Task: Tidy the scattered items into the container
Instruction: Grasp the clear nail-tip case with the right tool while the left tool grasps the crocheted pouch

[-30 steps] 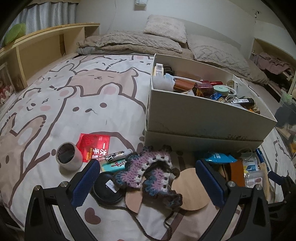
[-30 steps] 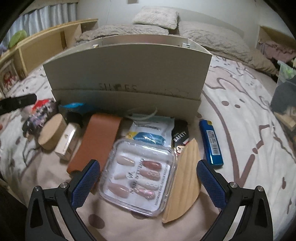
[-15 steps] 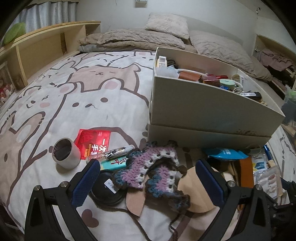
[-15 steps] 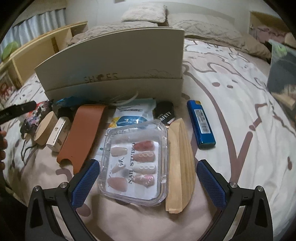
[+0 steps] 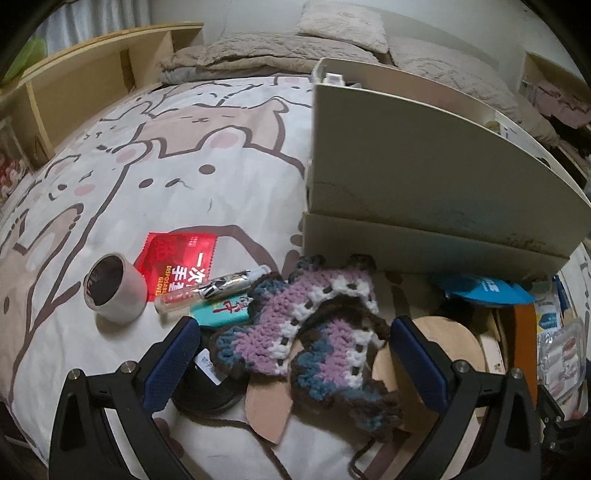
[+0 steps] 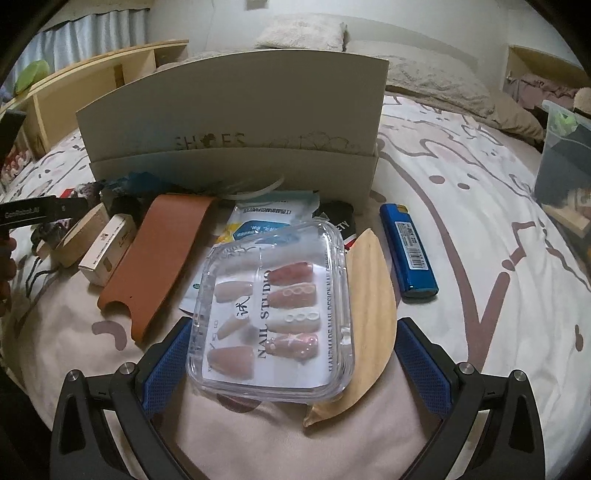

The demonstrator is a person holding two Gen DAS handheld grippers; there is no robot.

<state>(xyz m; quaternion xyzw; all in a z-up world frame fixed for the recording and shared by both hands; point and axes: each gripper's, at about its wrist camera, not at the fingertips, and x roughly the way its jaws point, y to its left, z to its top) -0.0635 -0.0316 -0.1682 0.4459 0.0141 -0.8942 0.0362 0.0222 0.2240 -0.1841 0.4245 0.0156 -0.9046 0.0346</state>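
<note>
— Where are we?
— In a home bedroom: we see a bed with a cartoon-bear sheet (image 5: 177,155), pillows (image 5: 343,22) and a rumpled blanket (image 5: 258,51).
— Anything else?
— A wooden shelf (image 5: 92,81) alongside, and curtains (image 6: 92,40) behind it.

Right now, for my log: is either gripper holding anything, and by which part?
Nothing is held. The left gripper is open over the crochet piece; the right gripper is open around the nail case.

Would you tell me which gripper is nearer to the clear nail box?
Right. The right gripper is open with its fingers either side of the clear nail box; the left gripper is open over the crochet piece, well off to the side.
</note>
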